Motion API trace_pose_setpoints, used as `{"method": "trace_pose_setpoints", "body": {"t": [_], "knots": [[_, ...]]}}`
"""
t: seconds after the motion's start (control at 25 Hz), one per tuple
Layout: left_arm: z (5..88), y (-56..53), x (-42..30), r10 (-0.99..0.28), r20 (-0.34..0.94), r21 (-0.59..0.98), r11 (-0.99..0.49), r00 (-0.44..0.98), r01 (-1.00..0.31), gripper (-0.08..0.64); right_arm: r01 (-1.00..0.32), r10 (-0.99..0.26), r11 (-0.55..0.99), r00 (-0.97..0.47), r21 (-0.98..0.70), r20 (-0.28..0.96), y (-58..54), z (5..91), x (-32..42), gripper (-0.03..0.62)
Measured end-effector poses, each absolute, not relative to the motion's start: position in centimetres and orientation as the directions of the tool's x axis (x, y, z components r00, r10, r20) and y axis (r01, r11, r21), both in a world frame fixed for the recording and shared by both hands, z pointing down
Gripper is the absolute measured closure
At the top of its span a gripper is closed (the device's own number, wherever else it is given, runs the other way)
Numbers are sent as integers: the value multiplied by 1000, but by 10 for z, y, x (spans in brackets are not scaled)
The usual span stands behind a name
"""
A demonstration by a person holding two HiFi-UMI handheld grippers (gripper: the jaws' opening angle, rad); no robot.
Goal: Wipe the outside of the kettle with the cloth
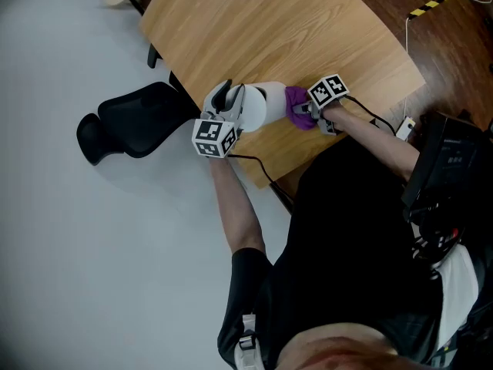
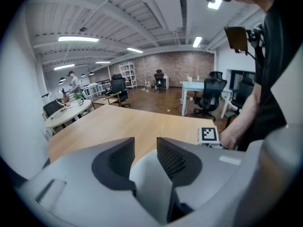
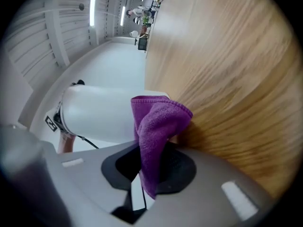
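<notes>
While your right gripper [image 3: 151,167] pinches the purple cloth [image 3: 158,126] in closed jaws, press the bunched end flat on the white kettle [image 3: 99,115] and sweep round its wall, since only a fold seems to touch. Your left gripper [image 2: 146,148] is clamped on a white part of the kettle, so brace it firmly near the table [image 1: 308,29] edge. Only the head view shows the kettle between both grippers. Only the right gripper view shows cloth meeting wall.
</notes>
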State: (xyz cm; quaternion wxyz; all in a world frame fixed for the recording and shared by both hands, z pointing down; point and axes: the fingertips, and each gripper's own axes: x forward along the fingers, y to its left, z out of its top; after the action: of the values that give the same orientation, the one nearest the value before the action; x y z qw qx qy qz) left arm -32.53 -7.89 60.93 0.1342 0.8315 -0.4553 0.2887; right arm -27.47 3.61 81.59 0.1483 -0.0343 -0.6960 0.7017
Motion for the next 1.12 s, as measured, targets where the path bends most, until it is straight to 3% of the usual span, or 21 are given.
{"method": "trace_pose_setpoints", "body": {"t": [0.12,0.24,0.36,0.44,0.72,0.92,1.12], "knots": [[596,-77,-332,-733,556,24,-458,393,-889,505,-12,176,-17,-984,-1000,9,17,764,-256,543],[600,-69,-334,-728,599,-1,-418,334,-909,502,191,113,-22,-975,-981,-193,4,695,-240,543],[608,-68,-334,-714,643,-39,-394,278,-918,486,353,130,150,-933,-923,-336,-11,629,-237,545],[611,-70,-334,-711,655,-46,-378,258,-925,468,392,154,199,-918,-898,-366,-12,612,-244,545],[610,-67,-325,-712,652,-42,-377,261,-925,460,270,154,-171,-943,-948,-296,15,649,-264,534],[605,-65,-321,-722,644,-66,-380,252,-923,462,142,208,-92,-965,-986,-159,18,713,-269,534],[603,-61,-319,-733,634,-79,-380,247,-922,460,-131,266,-115,-959,-985,97,34,801,-273,539]]}}
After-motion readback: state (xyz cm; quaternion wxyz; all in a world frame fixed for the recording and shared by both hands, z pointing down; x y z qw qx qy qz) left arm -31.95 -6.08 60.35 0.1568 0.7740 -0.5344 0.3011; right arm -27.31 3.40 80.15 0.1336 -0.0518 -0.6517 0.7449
